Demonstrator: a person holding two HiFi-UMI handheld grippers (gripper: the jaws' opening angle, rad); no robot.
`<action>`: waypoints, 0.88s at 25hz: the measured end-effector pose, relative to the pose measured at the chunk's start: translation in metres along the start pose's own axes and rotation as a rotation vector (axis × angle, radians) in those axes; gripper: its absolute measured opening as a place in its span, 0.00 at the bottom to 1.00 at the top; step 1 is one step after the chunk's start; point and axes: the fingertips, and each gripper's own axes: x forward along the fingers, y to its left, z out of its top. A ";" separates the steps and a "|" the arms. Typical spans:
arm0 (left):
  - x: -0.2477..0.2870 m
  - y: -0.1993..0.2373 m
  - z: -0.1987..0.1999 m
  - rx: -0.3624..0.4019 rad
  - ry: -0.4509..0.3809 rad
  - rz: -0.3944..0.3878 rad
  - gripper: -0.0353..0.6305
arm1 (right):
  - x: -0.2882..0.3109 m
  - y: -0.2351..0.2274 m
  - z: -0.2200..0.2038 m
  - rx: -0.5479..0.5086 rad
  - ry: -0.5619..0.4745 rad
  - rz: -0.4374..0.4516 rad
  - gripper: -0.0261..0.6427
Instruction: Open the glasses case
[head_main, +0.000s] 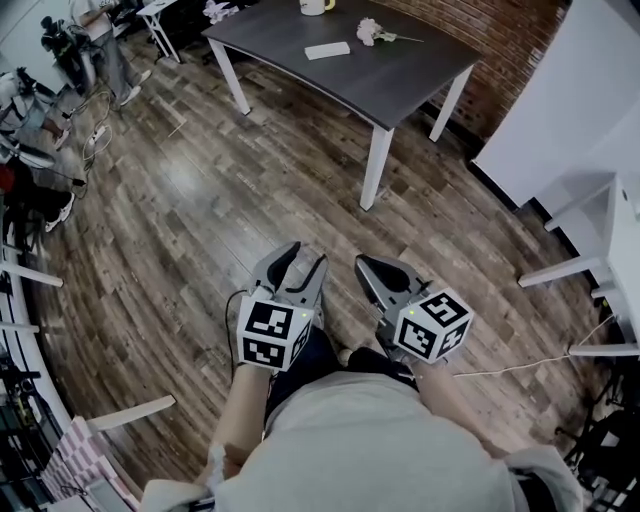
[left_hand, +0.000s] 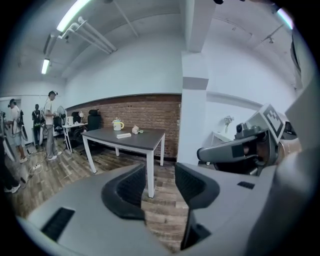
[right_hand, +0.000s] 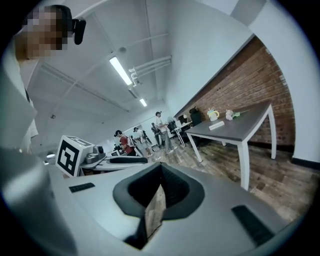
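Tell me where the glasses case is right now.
In the head view the glasses case lies on the dark table at top centre, just below the mug and left of the white flower.

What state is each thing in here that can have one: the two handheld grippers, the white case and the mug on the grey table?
Left gripper: open, nothing between its jaws.
Right gripper: shut, empty.
Flat white rectangular glasses case: closed, lying on the dark grey table.
Pale yellow mug: upright on that table.
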 end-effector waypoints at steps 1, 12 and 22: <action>0.007 0.010 0.004 0.007 0.000 0.001 0.32 | 0.010 -0.007 0.007 -0.007 -0.003 -0.007 0.05; 0.068 0.139 0.060 0.018 -0.017 0.008 0.32 | 0.140 -0.047 0.090 -0.046 -0.049 -0.021 0.05; 0.115 0.214 0.088 0.019 -0.061 -0.026 0.32 | 0.194 -0.084 0.118 -0.027 -0.071 -0.133 0.05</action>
